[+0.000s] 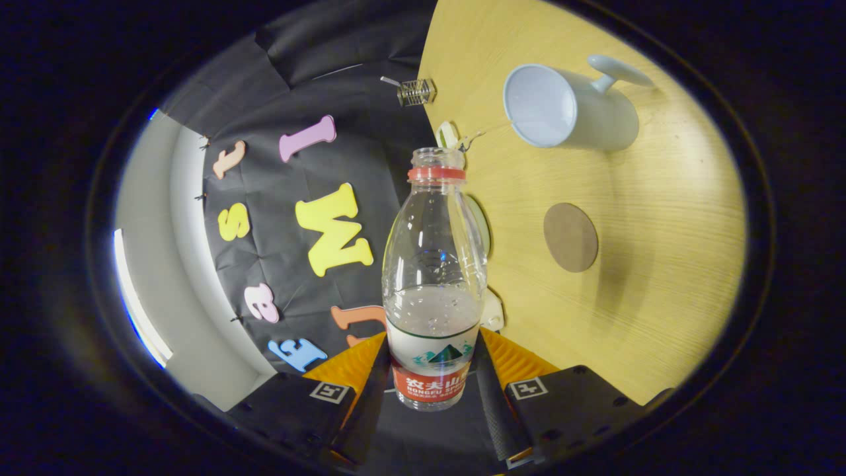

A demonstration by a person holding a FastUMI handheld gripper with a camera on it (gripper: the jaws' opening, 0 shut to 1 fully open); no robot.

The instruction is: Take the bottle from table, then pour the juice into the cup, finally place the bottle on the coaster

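Hand-held gripper (433, 370) is clamped on the bottle (433, 277), both fingers pressing its labelled lower body. Bottle's long axis runs straight ahead along the fingers, open neck leading, no cap, liquid sitting in the lower part. View is rolled, so the bottle looks tipped relative to the table (661, 277). Cup (562, 106) lies beyond the bottle neck and off to one side, mouth facing back toward the bottle. Coaster (570, 237) sits bare on the table, beside the bottle, nearer than the cup.

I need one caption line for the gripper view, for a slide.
Gripper shut on an uncapped bottle, partly filled, with the cup and round coaster beyond on the wooden table.
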